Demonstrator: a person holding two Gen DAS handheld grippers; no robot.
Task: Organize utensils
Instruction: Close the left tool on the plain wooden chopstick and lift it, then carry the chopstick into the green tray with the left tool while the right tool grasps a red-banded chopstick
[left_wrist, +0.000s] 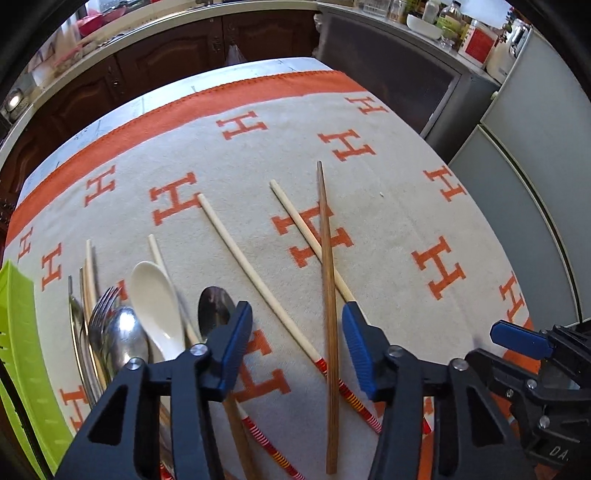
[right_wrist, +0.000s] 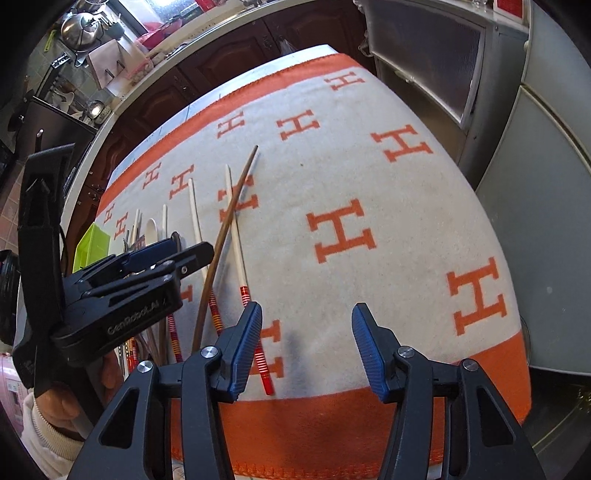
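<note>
Little has been sorted: chopsticks (left_wrist: 258, 280), spoons (left_wrist: 155, 306) and a fork (left_wrist: 103, 302) are left loose ahead of the left gripper (left_wrist: 297, 350), beside the green tray (left_wrist: 22, 332). Both it and the right gripper (right_wrist: 306, 350) are held apart, empty.

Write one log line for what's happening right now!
task: organize utensils | left gripper: open over brown chopstick | right gripper: open, empty, above cloth | spoons, fork: beside green tray

A cream blanket (left_wrist: 388, 229) with orange H letters covers the table — dark wooden cabinets (left_wrist: 166, 55) behind.
</note>
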